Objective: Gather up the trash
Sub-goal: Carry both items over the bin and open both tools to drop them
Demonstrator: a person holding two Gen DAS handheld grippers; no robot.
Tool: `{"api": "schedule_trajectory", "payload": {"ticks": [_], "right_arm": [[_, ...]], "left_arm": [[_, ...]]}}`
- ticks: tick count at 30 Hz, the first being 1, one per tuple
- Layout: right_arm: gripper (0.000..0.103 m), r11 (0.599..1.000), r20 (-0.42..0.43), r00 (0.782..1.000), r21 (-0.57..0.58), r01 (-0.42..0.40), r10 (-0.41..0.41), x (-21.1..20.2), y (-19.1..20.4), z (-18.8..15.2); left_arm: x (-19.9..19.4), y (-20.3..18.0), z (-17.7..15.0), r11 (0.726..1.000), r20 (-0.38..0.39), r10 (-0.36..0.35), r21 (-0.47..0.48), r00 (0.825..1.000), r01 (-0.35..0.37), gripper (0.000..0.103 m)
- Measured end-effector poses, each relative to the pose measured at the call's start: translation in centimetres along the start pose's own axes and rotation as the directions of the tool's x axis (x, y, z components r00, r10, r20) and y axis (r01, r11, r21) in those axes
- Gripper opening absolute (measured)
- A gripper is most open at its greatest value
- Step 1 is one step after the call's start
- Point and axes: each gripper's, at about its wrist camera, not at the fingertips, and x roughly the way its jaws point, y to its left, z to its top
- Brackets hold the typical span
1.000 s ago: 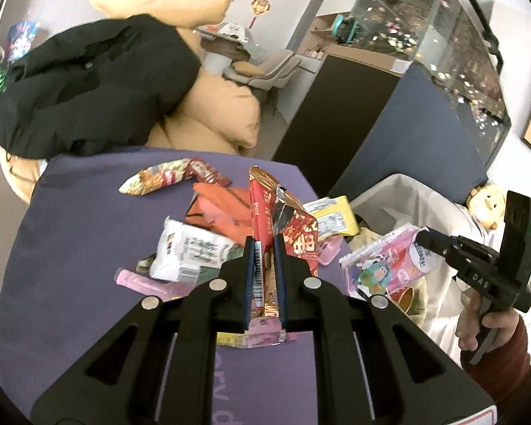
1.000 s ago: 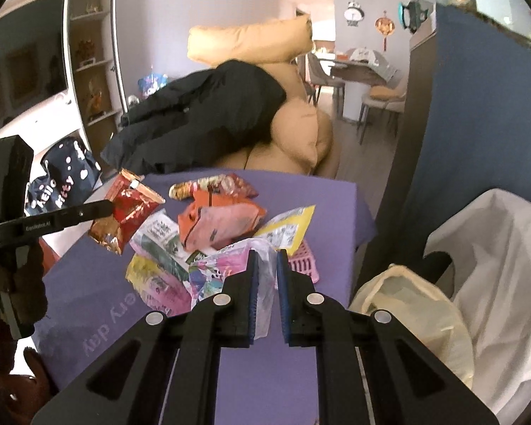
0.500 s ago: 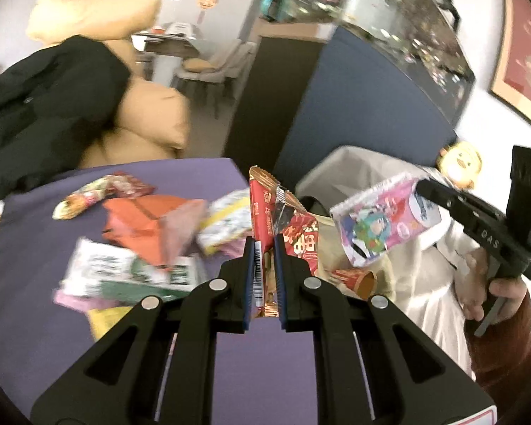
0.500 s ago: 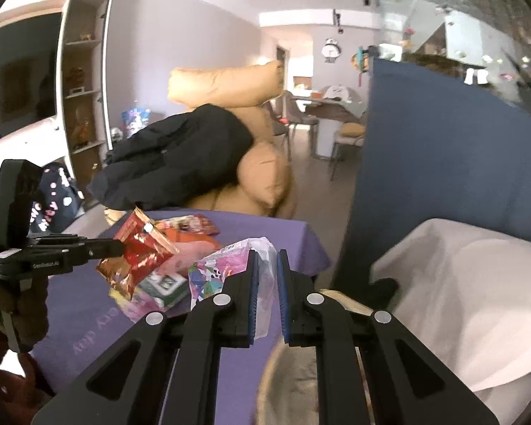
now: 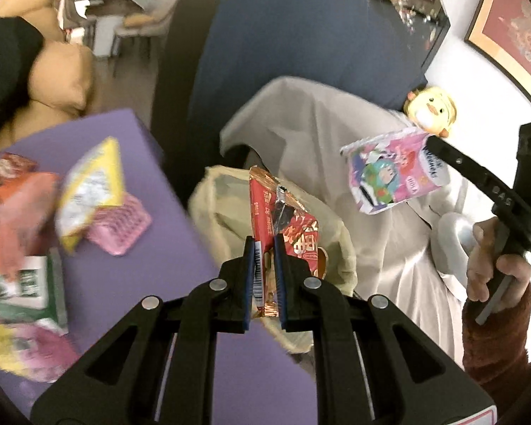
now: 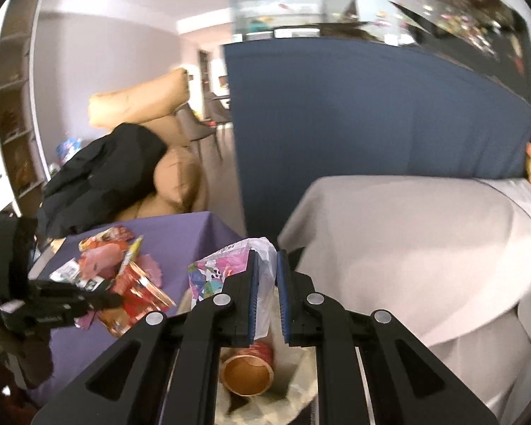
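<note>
My left gripper (image 5: pixel 264 244) is shut on a red snack wrapper (image 5: pixel 286 223), held above the open cream trash bag (image 5: pixel 336 226) beside the purple table (image 5: pixel 166 212). That wrapper (image 6: pixel 138 290) also shows at the left of the right wrist view. My right gripper (image 6: pixel 265 258) is shut on a pink and white cartoon wrapper (image 6: pixel 223 269), held over the same bag (image 6: pixel 301 386), where a brown paper cup (image 6: pixel 246 372) lies. From the left wrist view, this pink wrapper (image 5: pixel 393 173) hangs off to the right, above the cloth-covered seat.
Several more wrappers (image 5: pixel 92 184) lie blurred on the purple table. A seat under a beige cloth (image 6: pixel 424 241) stands behind the bag, with a blue partition (image 6: pixel 354 113) beyond it. A tan sofa with a black jacket (image 6: pixel 99 173) is at the back left.
Both grippers have swung right, off the table and over the trash bag, each keeping its wrapper. The table's wrappers have slid to the left of both views.
</note>
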Motion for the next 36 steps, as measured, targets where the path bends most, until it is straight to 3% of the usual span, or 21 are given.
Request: {"api": "schedule_trajectory", "payload": {"ticks": [7,12,17,23,29,36], "right_arm": [[0.012,0.997,-0.019,0.998,0.022,0.068,-0.067,0.5,-2.4,-1.3],[0.012,0.997,-0.036,0.998,0.042,0.057,-0.055,1.2,-2.6,-2.2],[0.012,1.000,-0.058,0.998,0.024,0.019,-0.018,3.0,-0.9,-3.4],[0.012,0.997,-0.137,0.988,-0.013,-0.075,0.072,8.2,2.8,-6.7],[0.012,0.997,-0.300,0.953,-0.064,-0.049,0.028,13.6,4.5,-11.7],[0.012,0.998,-0.390,0.920,-0.058,0.017,-0.038,15.5,2.9,-13.7]], "left_arm": [[6.7,-1.2,1.0,0.999,-0.096,-0.053,-0.009,0.994,0.052,0.009],[7.8,-1.5,0.9,1.000,-0.072,-0.007,0.029,0.997,0.009,0.036],[4.8,1.1,1.0,0.998,-0.029,0.039,-0.057,0.999,-0.040,0.042],[0.6,2.7,-0.2,0.994,0.024,0.099,-0.047,0.995,-0.098,0.044],[-2.4,4.6,-2.8,0.990,0.017,0.138,-0.036,0.990,-0.138,0.044],[-5.8,8.2,-5.4,0.973,0.058,0.212,-0.100,0.975,-0.206,0.044]]}}
